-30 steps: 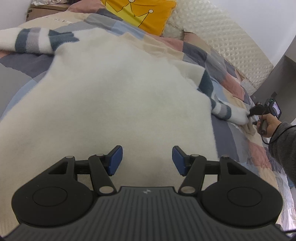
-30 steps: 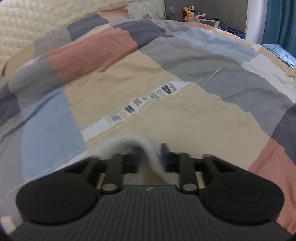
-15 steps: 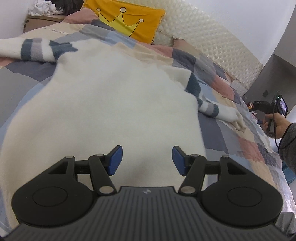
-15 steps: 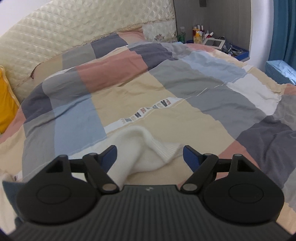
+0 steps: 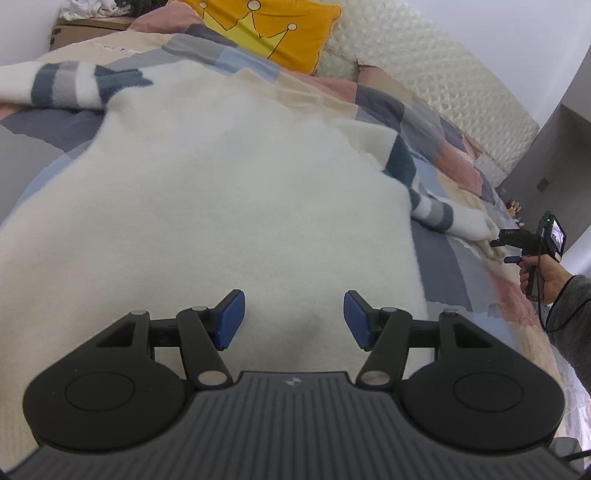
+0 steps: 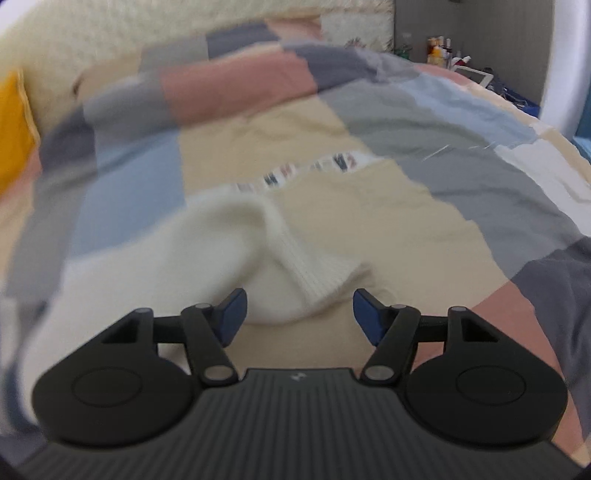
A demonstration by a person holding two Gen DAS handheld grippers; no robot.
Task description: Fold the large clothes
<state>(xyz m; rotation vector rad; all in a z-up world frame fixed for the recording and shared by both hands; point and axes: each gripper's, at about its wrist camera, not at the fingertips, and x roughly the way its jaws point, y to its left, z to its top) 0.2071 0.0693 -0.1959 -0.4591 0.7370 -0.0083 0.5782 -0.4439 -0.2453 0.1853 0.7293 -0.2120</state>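
A patchwork duvet (image 5: 439,258) in pink, grey, blue and beige squares covers the bed, and a white strip with blurred lettering (image 6: 299,173) runs across one beige patch. At the head stands a cream quilted headboard (image 5: 436,70), with a yellow cushion bearing a crown print (image 5: 266,26) leaning near it. A cardboard box (image 5: 85,31) sits beyond the far corner with crumpled white cloth on top. Small bottles (image 6: 439,48) crowd a bedside surface, and a blue curtain (image 6: 583,122) hangs at the edge.
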